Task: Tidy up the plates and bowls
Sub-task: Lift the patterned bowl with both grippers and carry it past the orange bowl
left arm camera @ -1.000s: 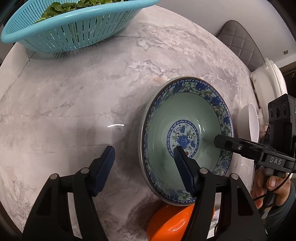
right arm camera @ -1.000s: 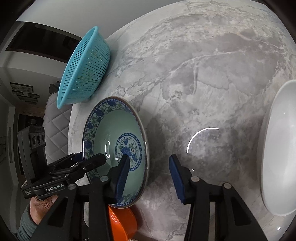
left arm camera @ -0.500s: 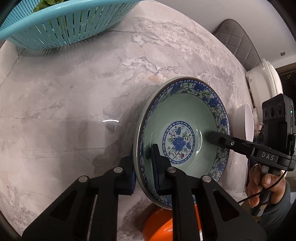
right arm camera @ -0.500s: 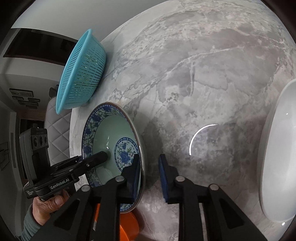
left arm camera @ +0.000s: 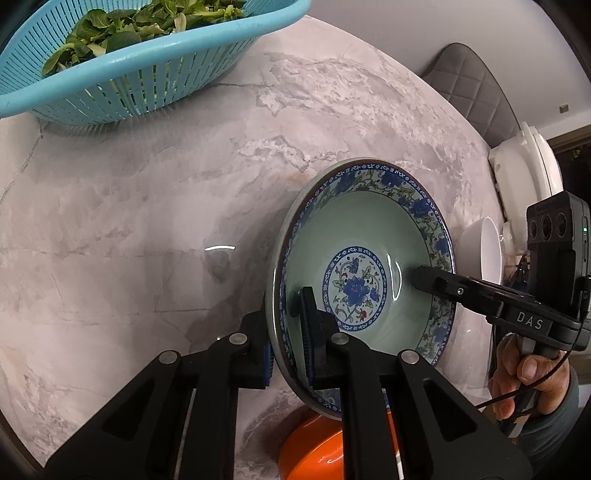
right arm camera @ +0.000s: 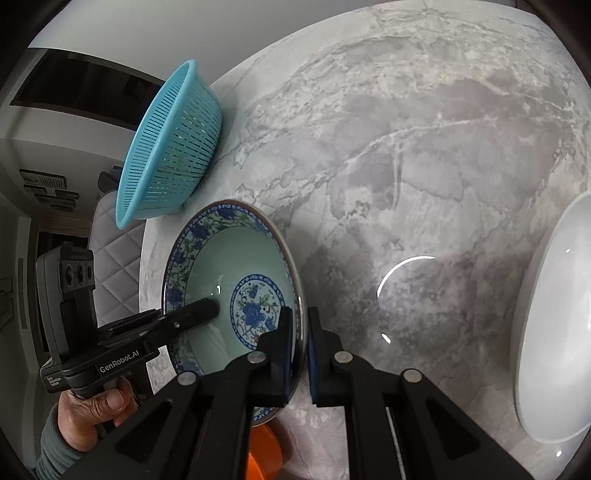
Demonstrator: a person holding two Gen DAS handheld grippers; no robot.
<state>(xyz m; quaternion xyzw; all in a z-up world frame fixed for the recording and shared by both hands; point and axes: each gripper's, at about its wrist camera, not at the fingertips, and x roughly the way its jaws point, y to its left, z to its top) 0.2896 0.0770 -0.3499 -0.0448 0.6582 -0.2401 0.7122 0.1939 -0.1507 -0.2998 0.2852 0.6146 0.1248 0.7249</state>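
Porcelain first: the blue-and-white bowl [left arm camera: 364, 291] with its green well and flowered rim sits over the near part of the marble table [left arm camera: 147, 221], tipped a little toward the right, and an orange bowl [left arm camera: 314, 443] peeps out directly beneath its near edge. A second ago both tools stood with their fingers spread, one finger inside the bowl and one outside it. Now both have closed. The left gripper [left arm camera: 286, 343] is clenched on the left rim, one pad inside the well and one against the outer wall. The right gripper [right arm camera: 300, 347] pinches the opposite rim the same way, its blue pads [right arm camera: 313, 354] tight on the thin edge.

To my eye that means the grasp is made and the lift comes next, probably to carry this bowl off the orange one or stack it elsewhere. I cannot tell whether it has left its support yet.

Further out, a white bowl [right arm camera: 554, 325] rests well to the right on the table. A turquoise colander [left arm camera: 122, 62] full of leafy greens [left arm camera: 140, 26] stands at the far side, and a white appliance [left arm camera: 532, 173] sits by the far right edge.
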